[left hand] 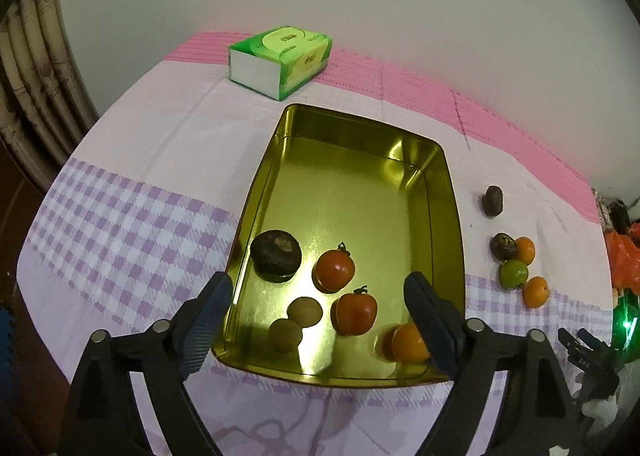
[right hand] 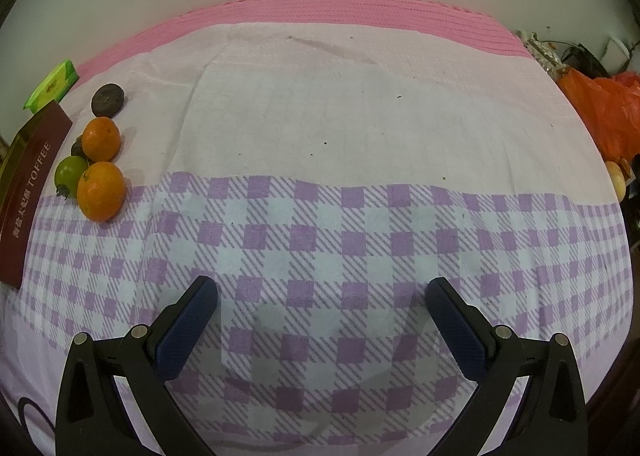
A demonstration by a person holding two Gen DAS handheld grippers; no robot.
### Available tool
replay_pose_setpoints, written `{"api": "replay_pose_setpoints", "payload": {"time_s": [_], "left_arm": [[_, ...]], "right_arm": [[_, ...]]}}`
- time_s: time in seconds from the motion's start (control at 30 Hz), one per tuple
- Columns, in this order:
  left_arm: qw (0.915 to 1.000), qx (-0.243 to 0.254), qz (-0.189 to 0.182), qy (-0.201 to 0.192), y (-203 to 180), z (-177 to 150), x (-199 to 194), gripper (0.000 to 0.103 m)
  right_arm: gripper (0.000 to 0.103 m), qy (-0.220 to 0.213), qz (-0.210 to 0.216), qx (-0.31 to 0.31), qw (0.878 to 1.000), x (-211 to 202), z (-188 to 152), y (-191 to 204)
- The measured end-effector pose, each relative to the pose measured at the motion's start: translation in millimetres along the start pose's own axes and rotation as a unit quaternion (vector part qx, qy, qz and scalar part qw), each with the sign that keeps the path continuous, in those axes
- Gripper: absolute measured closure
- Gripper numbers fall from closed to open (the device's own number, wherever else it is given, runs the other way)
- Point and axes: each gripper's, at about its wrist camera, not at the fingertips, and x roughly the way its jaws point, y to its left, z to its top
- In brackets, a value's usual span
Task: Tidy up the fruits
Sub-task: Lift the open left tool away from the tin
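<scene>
A gold tin tray [left hand: 360,143] lies on the checked cloth. In it sit a dark brown fruit [left hand: 276,260], two red tomatoes [left hand: 334,270] [left hand: 356,314], two small brown fruits [left hand: 305,311] [left hand: 285,335] and an orange [left hand: 409,342]. My left gripper [left hand: 320,296] hangs open above the tray's near end, holding nothing. Right of the tray lie a dark fruit [left hand: 492,199], another dark fruit [left hand: 503,246], two oranges [left hand: 525,250] [left hand: 536,292] and a green fruit [left hand: 513,274]. My right gripper [right hand: 322,292] stands open over bare cloth, with those loose fruits [right hand: 101,191] far to its left.
A green tissue pack [left hand: 280,59] lies behind the tray near the wall. The tray's dark red side [right hand: 28,199], printed TOFFEE, shows at the left of the right wrist view. Orange plastic bags [right hand: 604,111] and clutter sit off the table's right edge.
</scene>
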Motion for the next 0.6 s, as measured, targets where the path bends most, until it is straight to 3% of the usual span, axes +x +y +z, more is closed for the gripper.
{"api": "replay_pose_setpoints", "payload": {"time_s": [0.27, 0.6], "left_arm": [[0.9999, 0.007, -0.007, 0.001, -1.3, -8.4, -7.7, 0.017], [0.9997, -0.005, 0.018, -0.015, 11.0, -14.4, -20.0, 0.012]], "right_arm": [[0.0, 0.009, -0.004, 0.008, 1.0, 1.1, 4.9, -2.4], [0.0, 0.023, 0.008, -0.002, 1.0, -0.2, 8.2, 3.1]]}}
